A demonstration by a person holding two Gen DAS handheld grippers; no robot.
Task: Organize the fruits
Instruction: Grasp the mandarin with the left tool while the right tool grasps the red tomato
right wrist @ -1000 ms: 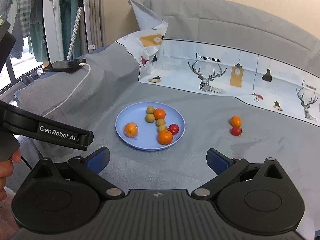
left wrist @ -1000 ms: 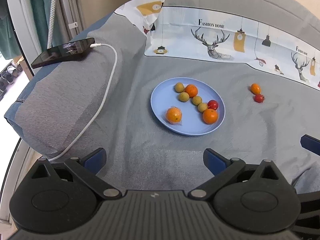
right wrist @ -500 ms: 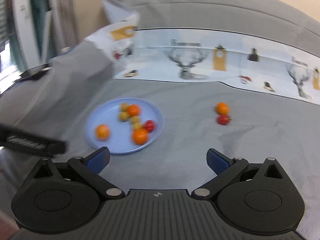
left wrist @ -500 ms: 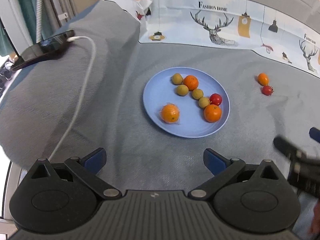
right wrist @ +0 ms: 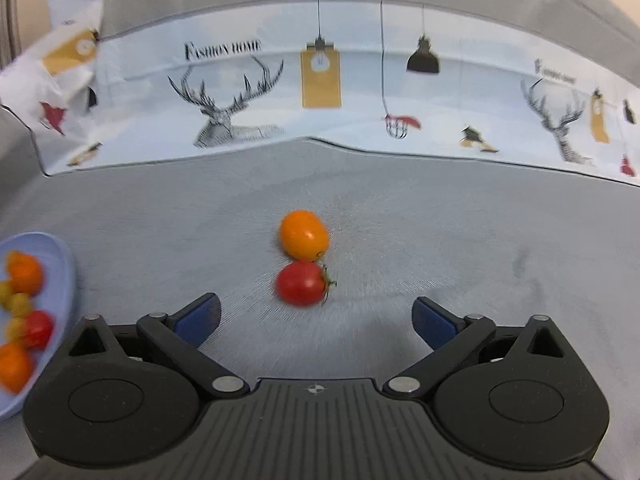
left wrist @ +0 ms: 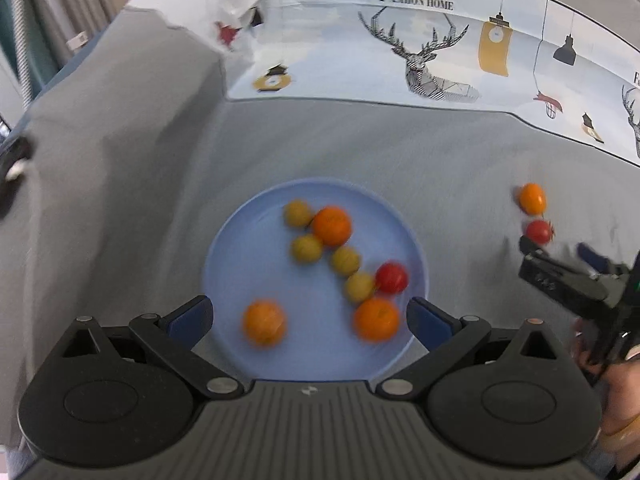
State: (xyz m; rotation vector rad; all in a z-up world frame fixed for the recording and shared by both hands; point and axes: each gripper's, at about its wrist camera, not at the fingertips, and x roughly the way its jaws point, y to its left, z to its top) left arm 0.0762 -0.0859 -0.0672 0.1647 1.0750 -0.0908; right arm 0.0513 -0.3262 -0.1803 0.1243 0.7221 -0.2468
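Note:
A blue plate [left wrist: 240,248] on the grey bedcover holds several fruits: oranges, yellow-green ones and a red tomato [left wrist: 392,277]. My left gripper [left wrist: 310,318] hangs open over the plate's near edge, nothing between its fingers. To the right, off the plate, an orange fruit [right wrist: 303,235] and a red tomato [right wrist: 301,283] lie touching. My right gripper [right wrist: 316,318] is just short of that tomato, jaws wide and closing, with nothing between them. In the left wrist view the right gripper [left wrist: 560,256] shows beside the same pair, the orange fruit [left wrist: 532,198] and tomato [left wrist: 539,232].
A white printed sheet [right wrist: 320,92] with deer and lamps rises behind the fruit as a back edge. The plate's rim [right wrist: 66,276] sits at the left of the right wrist view. A person's hand [left wrist: 616,392] holds the right gripper. Grey cover [right wrist: 480,248] stretches to the right.
Both grippers have come forward and down: the left toward the plate, the right toward the two loose fruits, which now fill its view. The phone and cable have left both views.

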